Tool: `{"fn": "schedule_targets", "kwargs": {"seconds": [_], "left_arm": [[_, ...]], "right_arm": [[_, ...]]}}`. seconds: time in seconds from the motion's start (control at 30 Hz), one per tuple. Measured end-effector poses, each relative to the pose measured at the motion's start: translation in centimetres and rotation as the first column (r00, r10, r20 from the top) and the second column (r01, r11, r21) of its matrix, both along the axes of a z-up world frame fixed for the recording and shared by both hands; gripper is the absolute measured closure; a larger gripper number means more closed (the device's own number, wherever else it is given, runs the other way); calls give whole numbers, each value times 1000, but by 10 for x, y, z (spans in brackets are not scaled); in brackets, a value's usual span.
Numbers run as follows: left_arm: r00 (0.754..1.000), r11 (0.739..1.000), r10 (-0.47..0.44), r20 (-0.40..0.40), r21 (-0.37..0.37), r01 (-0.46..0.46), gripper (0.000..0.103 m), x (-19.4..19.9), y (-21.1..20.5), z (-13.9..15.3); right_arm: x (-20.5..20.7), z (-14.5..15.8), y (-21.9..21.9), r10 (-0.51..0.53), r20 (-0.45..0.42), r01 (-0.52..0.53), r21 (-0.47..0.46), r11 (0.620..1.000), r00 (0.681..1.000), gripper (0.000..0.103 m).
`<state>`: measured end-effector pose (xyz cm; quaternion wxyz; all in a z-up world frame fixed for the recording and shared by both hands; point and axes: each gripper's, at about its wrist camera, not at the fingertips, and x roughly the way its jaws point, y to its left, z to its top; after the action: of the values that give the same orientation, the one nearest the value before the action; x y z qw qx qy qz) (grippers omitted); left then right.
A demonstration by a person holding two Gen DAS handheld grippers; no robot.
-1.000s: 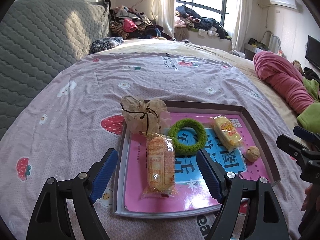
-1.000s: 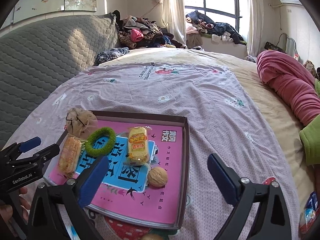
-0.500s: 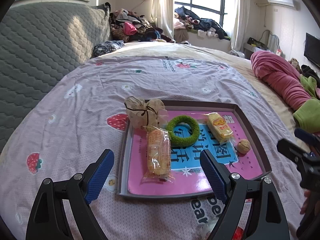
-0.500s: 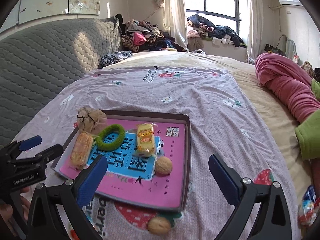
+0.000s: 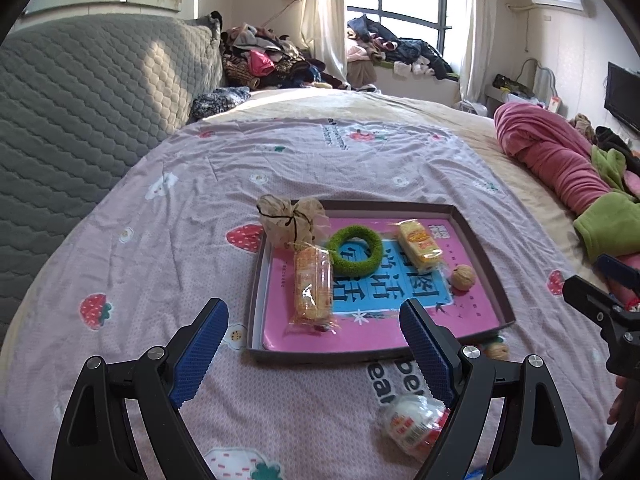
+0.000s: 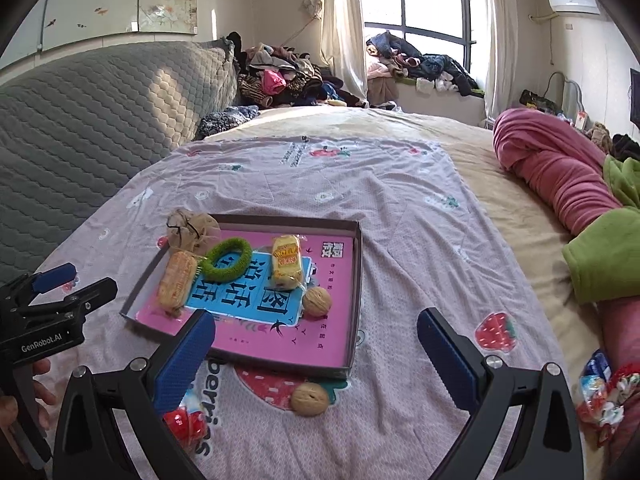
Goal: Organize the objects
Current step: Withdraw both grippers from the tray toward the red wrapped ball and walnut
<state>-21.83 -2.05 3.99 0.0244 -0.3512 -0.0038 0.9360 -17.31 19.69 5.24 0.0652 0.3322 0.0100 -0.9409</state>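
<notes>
On the bed, the tray (image 5: 476, 236) collects the sorted snacks; both the left gripper (image 5: 314, 344) and right gripper (image 6: 316, 356) hang spread wide and empty, probably lining up the loose walnut (image 6: 309, 399) next.

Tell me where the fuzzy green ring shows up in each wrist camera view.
Left wrist view: the fuzzy green ring lies mid-frame, toward the tray's far left.
Right wrist view: the ring sits left of centre, again toward the tray's far left.
Shared landmark: the walnut inside the tray, right of the ring.
</notes>
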Motion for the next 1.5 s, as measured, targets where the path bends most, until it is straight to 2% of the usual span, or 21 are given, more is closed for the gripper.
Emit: {"fn": "schedule_targets", "kwargs": {"seconds": [0.27,0.6,1.03,1.5], "left_arm": [[999,1000,-16,-44,-16,15,15,29,11,40],[997,999,-34,-76,-37,31,14,64,27,79],[995,999,-32,-93,-21,30,14,109,33,95],[998,999,-46,-45,-28,45,14,124,43,71]], "right_arm": [[28,46,-3,12,-66,-12,5,1000,998,1],[59,87,-3,16,-124,-14,16,1000,992,1],[98,92,5,28,-124,-25,22,999,992,1],[116,75,2,44,-91,-40,39,998,995,1]]}}
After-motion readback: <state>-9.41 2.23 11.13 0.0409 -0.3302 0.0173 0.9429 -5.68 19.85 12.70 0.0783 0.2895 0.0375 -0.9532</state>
